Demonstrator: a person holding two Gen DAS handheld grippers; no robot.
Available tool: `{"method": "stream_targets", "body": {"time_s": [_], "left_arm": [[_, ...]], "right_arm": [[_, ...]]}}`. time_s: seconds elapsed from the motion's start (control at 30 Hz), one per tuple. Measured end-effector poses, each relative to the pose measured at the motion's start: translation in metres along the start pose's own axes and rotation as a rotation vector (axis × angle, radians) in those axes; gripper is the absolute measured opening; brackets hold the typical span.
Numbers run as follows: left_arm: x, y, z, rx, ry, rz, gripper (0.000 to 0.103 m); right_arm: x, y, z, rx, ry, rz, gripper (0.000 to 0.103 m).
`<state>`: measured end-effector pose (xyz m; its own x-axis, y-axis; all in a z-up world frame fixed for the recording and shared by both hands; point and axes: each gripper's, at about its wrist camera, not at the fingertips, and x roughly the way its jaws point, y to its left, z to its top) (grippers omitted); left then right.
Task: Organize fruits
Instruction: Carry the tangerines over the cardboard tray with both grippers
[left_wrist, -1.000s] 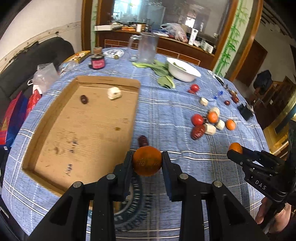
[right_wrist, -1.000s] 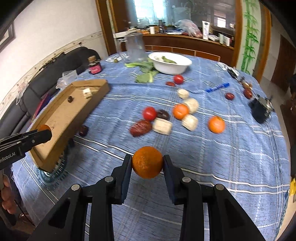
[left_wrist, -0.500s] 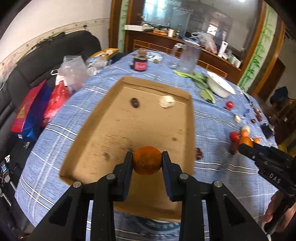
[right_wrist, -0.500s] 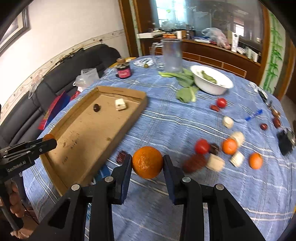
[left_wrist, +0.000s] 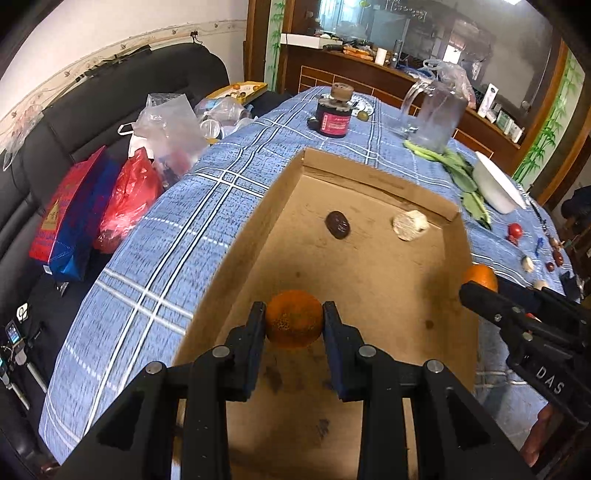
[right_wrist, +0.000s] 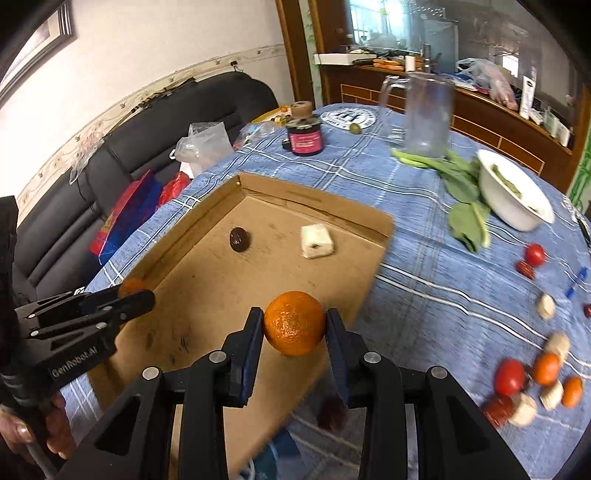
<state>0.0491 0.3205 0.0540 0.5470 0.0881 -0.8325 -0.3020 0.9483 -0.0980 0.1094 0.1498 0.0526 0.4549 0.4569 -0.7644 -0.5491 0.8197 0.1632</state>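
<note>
My left gripper (left_wrist: 293, 312) is shut on an orange mandarin (left_wrist: 293, 326) and hangs over the near part of the shallow cardboard tray (left_wrist: 369, 280). In the right wrist view my right gripper (right_wrist: 294, 314) is shut on a second mandarin (right_wrist: 294, 326) above the tray's (right_wrist: 221, 280) right side. Each gripper shows in the other's view: the right gripper (left_wrist: 476, 291) at the tray's right rim, the left gripper (right_wrist: 136, 295) at its left rim. A dark date (left_wrist: 337, 224) and a white chunk (left_wrist: 409, 225) lie at the tray's far end.
Loose tomatoes, mandarins, dates and white chunks (right_wrist: 509, 376) lie on the blue checked cloth right of the tray. A white bowl (right_wrist: 513, 192), green leaves (right_wrist: 465, 218), a glass jug (right_wrist: 424, 114) and a dark jar (right_wrist: 304, 136) stand behind. Bags (left_wrist: 122, 199) sit on the sofa.
Both grippers have swung left with their mandarins, from above the tablecloth to above the cardboard tray. The loose fruit pile has slid to the right of the views.
</note>
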Motion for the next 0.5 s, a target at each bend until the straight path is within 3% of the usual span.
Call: {"method": "stream_targets", "body": {"time_s": [0.5], "left_arm": [[0.048, 0.010, 0.017, -0.016, 0.065, 0.007, 0.029]], "right_arm": [[0.064, 0.004, 0.022, -0.009, 0.082, -0.002, 0.037]]}}
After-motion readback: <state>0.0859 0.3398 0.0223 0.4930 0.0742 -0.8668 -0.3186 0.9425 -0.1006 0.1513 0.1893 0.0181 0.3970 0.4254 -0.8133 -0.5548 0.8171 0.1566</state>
